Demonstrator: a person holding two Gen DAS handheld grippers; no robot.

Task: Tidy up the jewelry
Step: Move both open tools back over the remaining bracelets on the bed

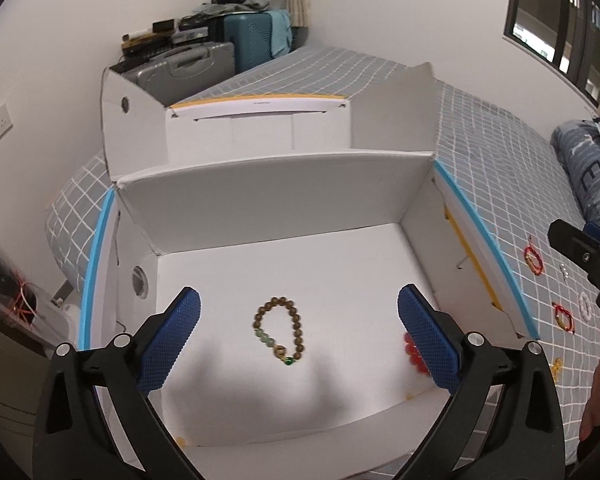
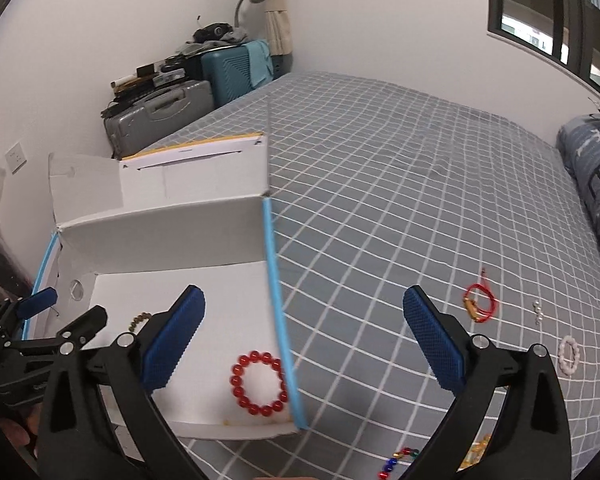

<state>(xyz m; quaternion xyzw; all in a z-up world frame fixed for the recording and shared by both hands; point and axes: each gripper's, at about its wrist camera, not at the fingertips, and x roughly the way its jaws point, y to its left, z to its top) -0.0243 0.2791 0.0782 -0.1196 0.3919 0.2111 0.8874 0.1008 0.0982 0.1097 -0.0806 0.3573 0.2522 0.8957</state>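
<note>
A white cardboard box [image 1: 284,196] lies open on the bed. A brown bead bracelet with green beads [image 1: 279,333] lies on its floor between my left gripper's fingers; the left gripper [image 1: 299,336] is open and empty above it. A red bead bracelet [image 2: 259,383] lies in the box by its right wall and shows partly in the left wrist view [image 1: 414,356]. My right gripper [image 2: 304,340] is open and empty over the box's blue-taped right edge [image 2: 278,308]. On the bedspread lie a red string bracelet [image 2: 480,304], a white bead bracelet [image 2: 569,355] and a multicoloured bead piece [image 2: 398,460].
The grey checked bedspread [image 2: 400,200] stretches to the right. The box's lid and flaps [image 1: 260,120] stand behind it. Suitcases [image 2: 160,112] are stacked by the far wall. A blue pillow [image 2: 596,168] lies at the right. Small silver pieces [image 2: 537,312] lie near the red string bracelet.
</note>
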